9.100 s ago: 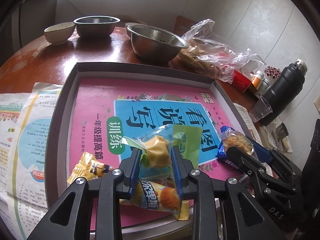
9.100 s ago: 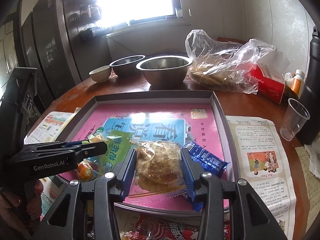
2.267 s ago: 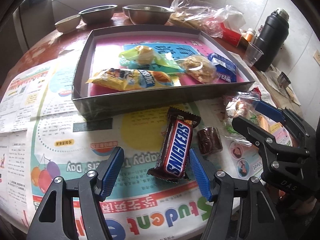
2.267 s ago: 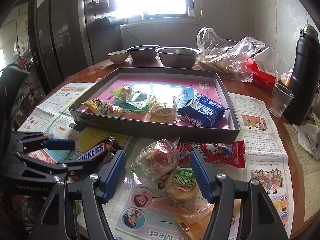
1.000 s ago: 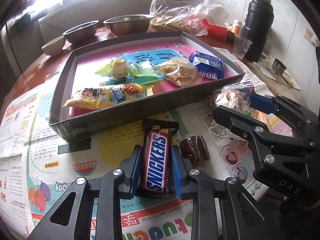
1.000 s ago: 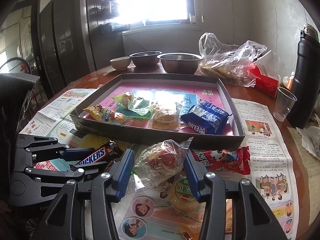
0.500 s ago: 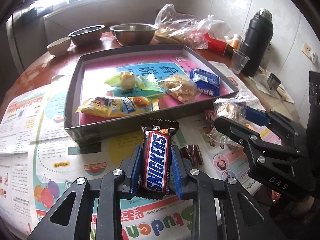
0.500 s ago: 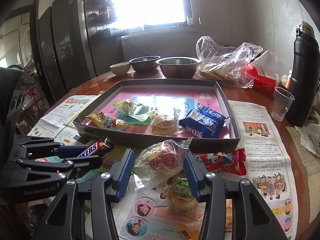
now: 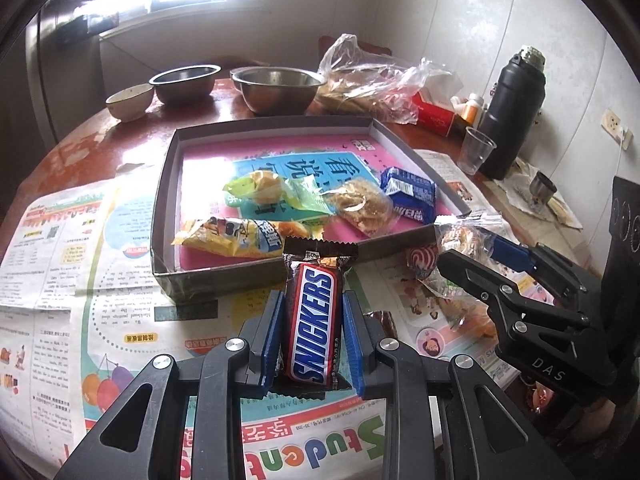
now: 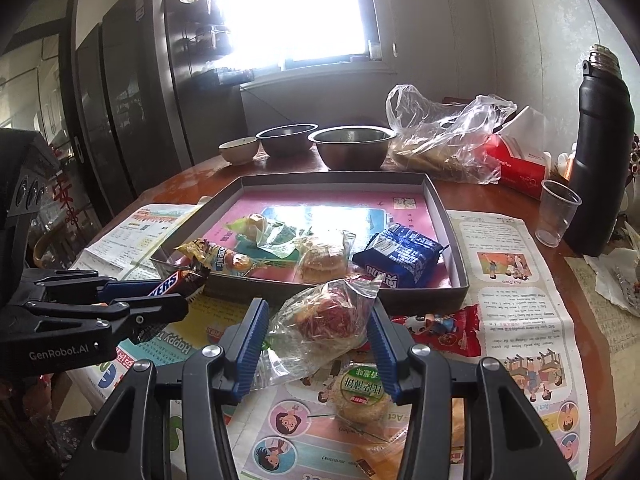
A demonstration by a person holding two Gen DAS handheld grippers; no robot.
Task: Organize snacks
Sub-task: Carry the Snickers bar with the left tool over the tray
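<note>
My left gripper (image 9: 313,334) is shut on a Snickers bar (image 9: 314,316), held above the newspaper just short of the grey tray's near wall (image 9: 240,276). My right gripper (image 10: 316,344) is shut on a clear-wrapped reddish pastry (image 10: 328,320), lifted in front of the tray (image 10: 452,240). Inside the tray lie a yellow snack pack (image 9: 236,236), a green-wrapped cake (image 9: 260,188), a clear-wrapped biscuit (image 9: 360,208) and a blue packet (image 9: 412,196). From the right wrist view the Snickers bar (image 10: 176,280) shows at the left in the left gripper (image 10: 120,300).
On the newspaper lie a red snack bag (image 10: 440,328), a green-labelled round cake (image 10: 360,396) and a small brown sweet (image 9: 382,320). Behind the tray stand steel bowls (image 9: 276,88), a plastic bag (image 9: 372,80), a clear cup (image 10: 558,212) and a black flask (image 10: 600,152).
The left gripper has risen with the Snickers bar, lifting it off the newspaper towards the tray. The right gripper has kept still with the pastry.
</note>
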